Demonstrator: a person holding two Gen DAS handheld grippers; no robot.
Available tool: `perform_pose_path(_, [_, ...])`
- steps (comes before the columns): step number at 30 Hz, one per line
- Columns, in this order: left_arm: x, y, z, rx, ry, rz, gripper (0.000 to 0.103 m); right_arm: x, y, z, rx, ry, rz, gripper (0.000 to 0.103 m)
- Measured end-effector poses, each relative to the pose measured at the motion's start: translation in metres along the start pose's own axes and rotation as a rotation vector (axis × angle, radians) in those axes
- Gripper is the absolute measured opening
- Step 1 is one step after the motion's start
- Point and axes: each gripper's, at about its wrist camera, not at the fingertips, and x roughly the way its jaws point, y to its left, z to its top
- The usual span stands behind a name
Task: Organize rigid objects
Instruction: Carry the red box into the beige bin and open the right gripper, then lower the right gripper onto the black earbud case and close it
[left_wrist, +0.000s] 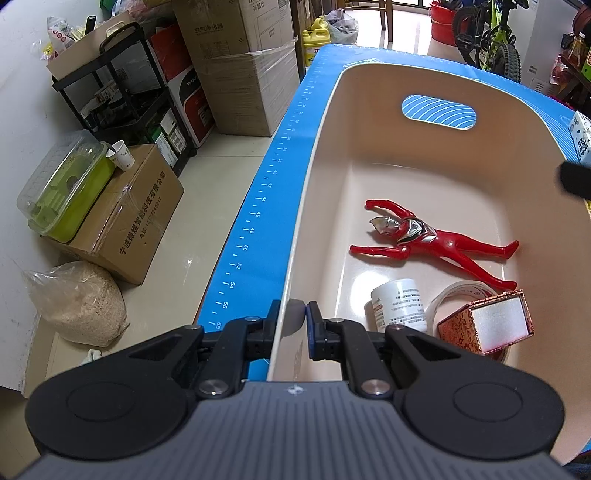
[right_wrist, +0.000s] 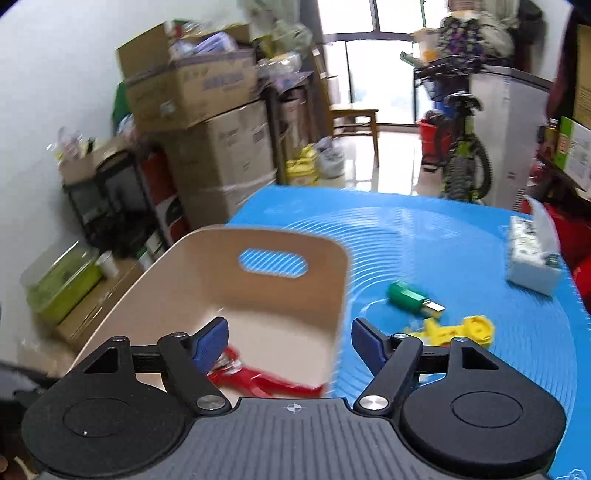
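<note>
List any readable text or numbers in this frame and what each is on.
"46", "48", "50", "52", "54", "56", "58": ruler marks on the blue mat.
"宁波微橙智能科技有限公司": floor carton.
White jar label: too small to read.
Tissue pack print: blurred.

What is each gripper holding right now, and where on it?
The left gripper is clamped on the beige bin, gripping its near-left rim between the pads. The right gripper is open above the bin and holds nothing.
</note>
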Motion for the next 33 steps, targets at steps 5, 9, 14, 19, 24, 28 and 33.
perform_pose_path(5, [0.000,0.001,0.000,0.000,0.000,0.000,0.015,0.006,-0.046,0.002,0.093,0.005,-0.105,0.078])
perform_pose_path(9, [0.000,0.001,0.000,-0.002,0.001,0.000,0.015,0.015,-0.075,-0.007,0.143,0.033,-0.192,0.078])
perform_pose_path(14, [0.001,0.002,0.000,-0.004,0.001,-0.002,0.015,0.041,-0.103,-0.026,0.231,0.166,-0.237,0.079])
perform_pose_path(19, [0.001,0.002,0.000,-0.005,0.002,-0.002,0.015,0.063,-0.105,-0.046,0.257,0.273,-0.227,0.079])
perform_pose_path(24, [0.001,0.002,0.000,-0.005,0.001,-0.001,0.015,0.075,-0.100,-0.057,0.247,0.323,-0.229,0.079])
perform_pose_path(28, [0.001,0.001,-0.001,-0.003,0.000,0.004,0.015,0.080,-0.096,-0.061,0.237,0.352,-0.232,0.079])
perform_pose_path(33, [0.003,-0.001,-0.001,-0.003,0.001,0.006,0.015,0.083,-0.090,-0.065,0.204,0.365,-0.249,0.079])
